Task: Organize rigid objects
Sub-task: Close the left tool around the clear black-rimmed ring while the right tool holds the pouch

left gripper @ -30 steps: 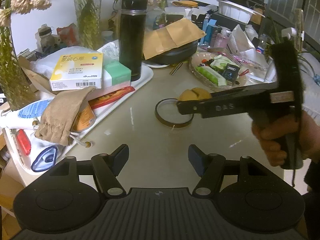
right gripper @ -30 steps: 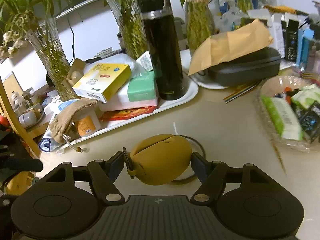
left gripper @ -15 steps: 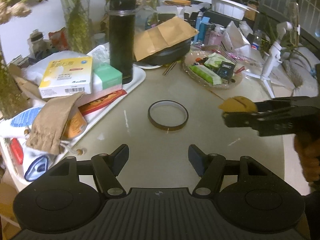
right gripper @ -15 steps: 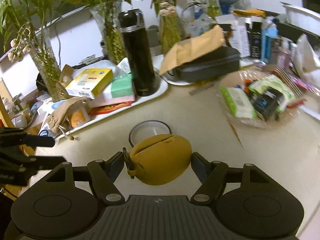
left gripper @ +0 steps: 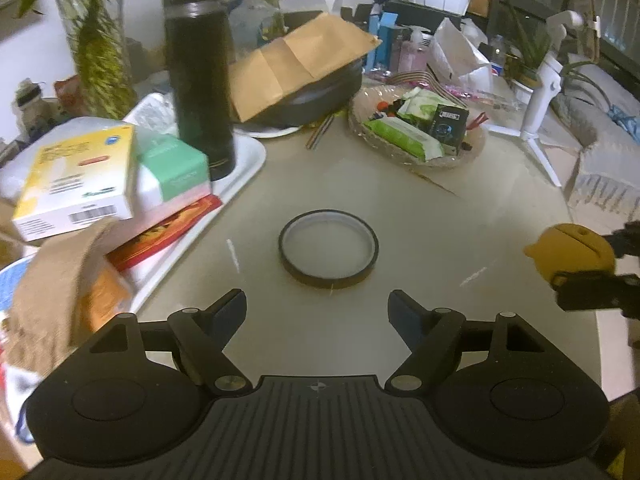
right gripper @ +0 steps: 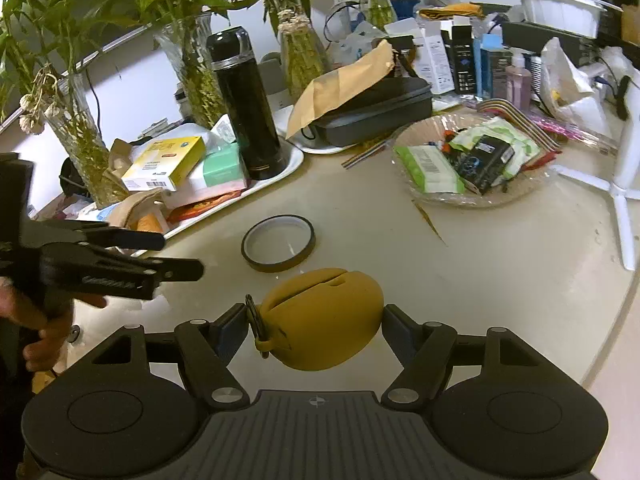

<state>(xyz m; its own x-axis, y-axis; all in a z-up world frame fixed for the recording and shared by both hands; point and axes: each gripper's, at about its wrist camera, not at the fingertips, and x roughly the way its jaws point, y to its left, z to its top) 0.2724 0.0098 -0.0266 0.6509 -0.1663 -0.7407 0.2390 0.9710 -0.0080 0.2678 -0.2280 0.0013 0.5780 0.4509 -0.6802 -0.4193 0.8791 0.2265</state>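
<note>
My right gripper (right gripper: 314,322) is shut on a mustard-yellow rounded case (right gripper: 322,316) and holds it above the table; the case also shows at the right edge of the left wrist view (left gripper: 572,254). A ring of dark tape (left gripper: 328,249) lies flat on the beige table in front of my left gripper (left gripper: 318,306), which is open and empty. The tape ring also shows beyond the case in the right wrist view (right gripper: 278,242). My left gripper appears from the side at the left of the right wrist view (right gripper: 180,254).
A white tray (left gripper: 252,160) at the left holds a tall black flask (left gripper: 200,68), a yellow box (left gripper: 78,184), a green box and a cloth pouch (left gripper: 52,300). A shallow dish of packets (left gripper: 418,132) stands at the back right. Vases and boxes crowd the back; a white tripod (left gripper: 540,120) stands at the right.
My right gripper has drawn back and to the right with the yellow case, away from the tape ring. My left gripper has moved a little closer to the tape ring.
</note>
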